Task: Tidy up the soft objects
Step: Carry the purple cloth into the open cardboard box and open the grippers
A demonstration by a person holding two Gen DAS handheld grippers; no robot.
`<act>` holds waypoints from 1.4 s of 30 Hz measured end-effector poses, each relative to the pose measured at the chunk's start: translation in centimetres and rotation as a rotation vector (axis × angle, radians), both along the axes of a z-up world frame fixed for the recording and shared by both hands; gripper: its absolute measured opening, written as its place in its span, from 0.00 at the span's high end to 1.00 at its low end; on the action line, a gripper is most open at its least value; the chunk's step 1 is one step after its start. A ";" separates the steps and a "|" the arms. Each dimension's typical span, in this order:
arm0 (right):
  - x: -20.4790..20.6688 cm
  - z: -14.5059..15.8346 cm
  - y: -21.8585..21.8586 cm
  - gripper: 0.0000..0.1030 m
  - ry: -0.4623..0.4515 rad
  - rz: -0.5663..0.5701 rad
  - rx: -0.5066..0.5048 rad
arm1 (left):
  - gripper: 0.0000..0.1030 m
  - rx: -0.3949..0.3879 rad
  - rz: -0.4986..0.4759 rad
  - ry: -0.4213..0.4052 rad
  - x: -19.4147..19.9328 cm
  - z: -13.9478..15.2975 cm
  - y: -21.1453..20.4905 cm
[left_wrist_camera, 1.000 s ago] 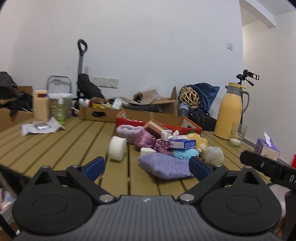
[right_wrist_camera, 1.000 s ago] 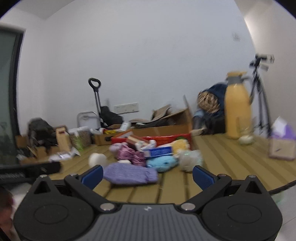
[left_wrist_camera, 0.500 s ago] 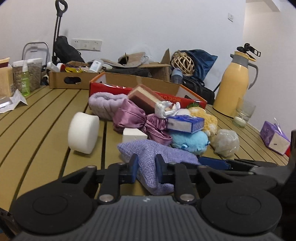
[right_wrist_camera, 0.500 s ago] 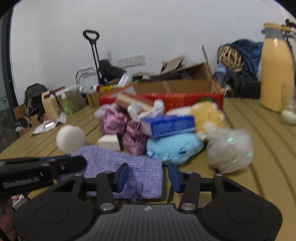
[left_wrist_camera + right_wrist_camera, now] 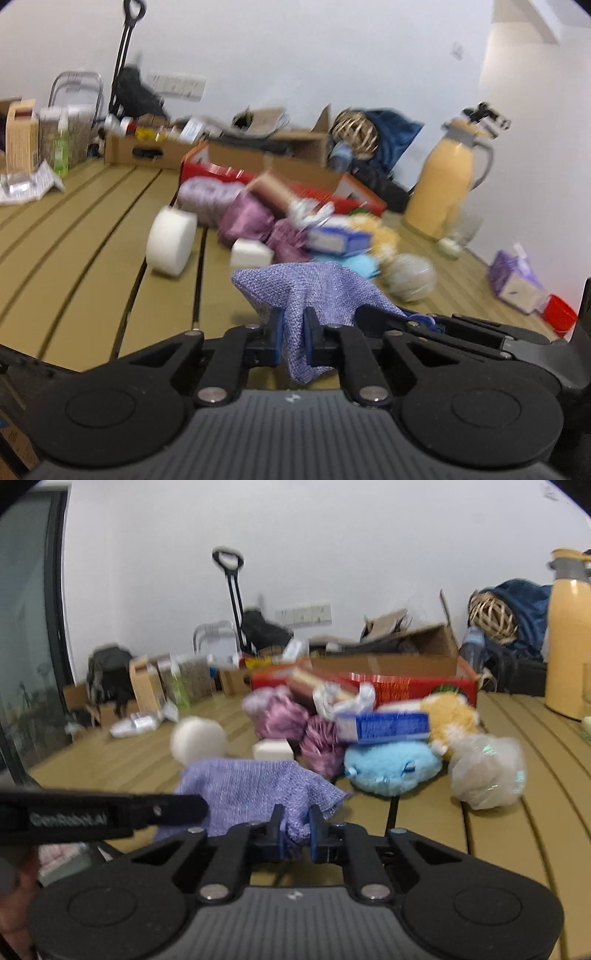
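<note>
In the left wrist view the left gripper has its blue pads pinched tight on the near edge of the purple woven pouch, and the cloth now rises in a peaked fold off the slatted table near its front edge, whereas half a second ago the pouch still lay flat on the boards with the same jaws clamped on it; a second ago those jaws stood wide apart. The right gripper's black arm reaches in from the right, touching the pouch's right side. Behind the pouch lie the small white foam block, the round white sponge to its left, the pink satin scrunchies, the blue packet, the light blue plush and the clear-wrapped ball, all in front of the red box; the yellow thermos stands toward the right edge, the purple tissue pack nearer the front right corner. The picture is blurred. In the right wrist view the right gripper is also clamped on the pouch, holding a bunched corner between its pads; half a second ago its jaws were only partly closed around the cloth. The pouch hangs lifted between the two tools, with the left gripper's arm crossing from the left edge. The blue plush and wrapped ball sit just beyond on the table, the blue packet resting on the plush, the yellow plush behind it.
</note>
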State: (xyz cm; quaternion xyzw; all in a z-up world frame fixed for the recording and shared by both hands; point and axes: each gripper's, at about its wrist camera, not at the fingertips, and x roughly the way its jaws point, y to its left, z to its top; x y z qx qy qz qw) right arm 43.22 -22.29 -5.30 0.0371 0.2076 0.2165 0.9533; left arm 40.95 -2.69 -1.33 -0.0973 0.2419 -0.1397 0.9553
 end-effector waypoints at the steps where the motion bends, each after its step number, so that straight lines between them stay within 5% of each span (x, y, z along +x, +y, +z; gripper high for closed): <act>1: -1.1 0.7 -0.3 0.89 -0.019 0.001 0.010 | 0.89 -0.006 -0.010 -0.033 -1.1 1.0 -0.1; 7: -5.8 6.0 -1.7 0.89 -0.129 0.001 0.067 | 0.89 -0.044 -0.037 -0.162 -4.5 5.5 0.0; 12: -4.9 9.2 -1.1 0.88 -0.185 -0.001 0.058 | 0.89 -0.096 -0.058 -0.186 -2.1 8.3 1.1; 20: 7.6 13.9 -0.5 0.89 -0.152 0.027 0.092 | 0.89 -0.089 -0.104 -0.167 12.5 13.2 3.3; 24: 19.5 15.8 0.3 0.88 -0.041 0.044 0.106 | 0.89 -0.123 -0.087 -0.032 24.9 13.1 5.3; 29: 34.1 14.1 3.8 0.88 0.102 0.036 0.002 | 0.89 -0.055 -0.041 0.096 38.2 10.1 6.2; 33: 43.1 10.0 6.2 0.88 0.223 0.013 -0.057 | 0.87 0.048 0.046 0.146 45.0 6.1 5.9; 38: 49.1 4.8 7.8 0.76 0.413 -0.012 -0.119 | 0.73 0.138 0.054 0.202 46.7 2.9 5.2; 42: 49.2 3.7 7.7 0.54 0.438 -0.024 -0.142 | 0.70 0.143 0.044 0.173 44.8 3.9 5.4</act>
